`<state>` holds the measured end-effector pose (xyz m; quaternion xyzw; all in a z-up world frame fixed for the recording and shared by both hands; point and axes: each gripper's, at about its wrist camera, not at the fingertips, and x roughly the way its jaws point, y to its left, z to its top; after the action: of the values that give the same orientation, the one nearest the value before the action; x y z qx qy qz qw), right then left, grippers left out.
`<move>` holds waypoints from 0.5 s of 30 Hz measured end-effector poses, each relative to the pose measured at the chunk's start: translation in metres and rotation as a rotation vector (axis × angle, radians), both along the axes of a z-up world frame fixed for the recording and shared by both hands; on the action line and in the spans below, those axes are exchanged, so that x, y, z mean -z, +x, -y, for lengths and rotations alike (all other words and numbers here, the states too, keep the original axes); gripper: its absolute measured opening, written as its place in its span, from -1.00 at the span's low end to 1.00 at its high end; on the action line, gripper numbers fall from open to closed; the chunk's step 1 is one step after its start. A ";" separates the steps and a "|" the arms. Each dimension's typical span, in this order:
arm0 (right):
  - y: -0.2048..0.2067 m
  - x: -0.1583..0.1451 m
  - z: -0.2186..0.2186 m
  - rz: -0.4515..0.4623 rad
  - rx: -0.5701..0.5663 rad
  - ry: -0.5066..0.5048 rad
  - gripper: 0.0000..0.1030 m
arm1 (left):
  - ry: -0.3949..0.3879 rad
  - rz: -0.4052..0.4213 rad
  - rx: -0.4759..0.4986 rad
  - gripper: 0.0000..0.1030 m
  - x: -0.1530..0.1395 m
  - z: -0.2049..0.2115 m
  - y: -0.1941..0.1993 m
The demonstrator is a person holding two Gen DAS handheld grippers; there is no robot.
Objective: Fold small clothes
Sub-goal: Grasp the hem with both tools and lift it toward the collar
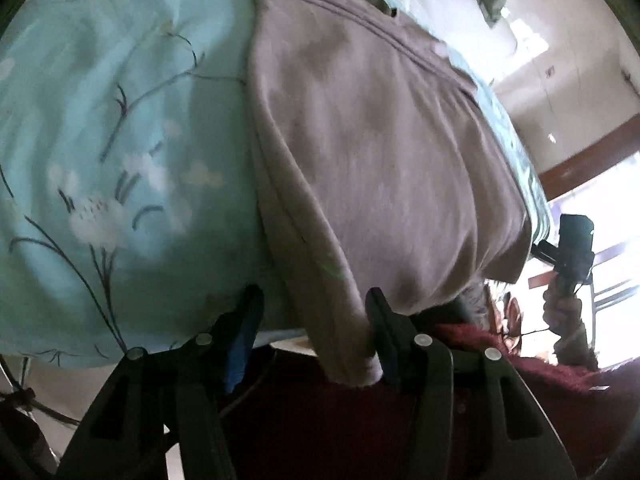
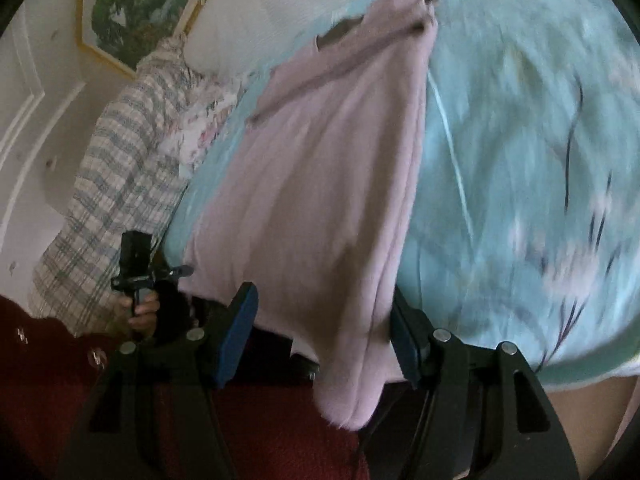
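Observation:
A pale pink-mauve garment (image 1: 380, 152) lies on a light blue floral bedsheet (image 1: 100, 120), its near end hanging over the bed's front edge. My left gripper (image 1: 314, 308) is open, and a hanging corner of the garment drops between its fingers, against the right one. In the right wrist view the same garment (image 2: 328, 184) runs up the bed, and its folded corner hangs between the fingers of my right gripper (image 2: 320, 316), which is also open. Each view shows the other gripper's handle, the right one (image 1: 574, 248) and the left one (image 2: 138, 268).
The bedsheet (image 2: 520, 160) fills most of both views. A plaid cloth (image 2: 116, 184) and a white pillow (image 2: 248, 28) lie at the bed's left side. A framed picture (image 2: 132, 8) hangs on the wall. Dark red fabric (image 1: 320, 420) is below the grippers.

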<state>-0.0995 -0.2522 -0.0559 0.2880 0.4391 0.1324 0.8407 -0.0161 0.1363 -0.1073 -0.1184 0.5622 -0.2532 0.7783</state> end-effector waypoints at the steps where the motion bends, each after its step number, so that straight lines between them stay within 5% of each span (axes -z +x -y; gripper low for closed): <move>1: -0.001 0.003 -0.001 -0.008 -0.012 0.000 0.25 | 0.001 0.005 0.002 0.01 0.000 0.002 0.000; 7: 0.007 0.017 -0.009 -0.071 -0.058 -0.045 0.25 | -0.023 0.015 0.065 -0.27 -0.007 0.015 0.004; 9: 0.010 0.019 -0.011 -0.070 -0.071 -0.037 0.21 | -0.017 0.017 0.082 -0.58 -0.006 0.019 0.007; 11: 0.011 0.020 -0.015 -0.073 -0.081 -0.067 -0.12 | -0.011 0.020 0.091 -0.76 -0.004 0.020 0.010; 13: 0.010 0.023 -0.016 -0.087 -0.086 -0.074 -0.74 | -0.021 0.013 0.081 -0.89 -0.003 0.011 0.009; 15: 0.006 0.021 -0.016 -0.073 -0.093 -0.055 -0.81 | -0.056 0.028 0.061 -0.90 -0.007 0.004 0.007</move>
<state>-0.0935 -0.2367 -0.0771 0.2490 0.4858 0.1485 0.8246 -0.0090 0.1326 -0.1007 -0.1195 0.5473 -0.2942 0.7743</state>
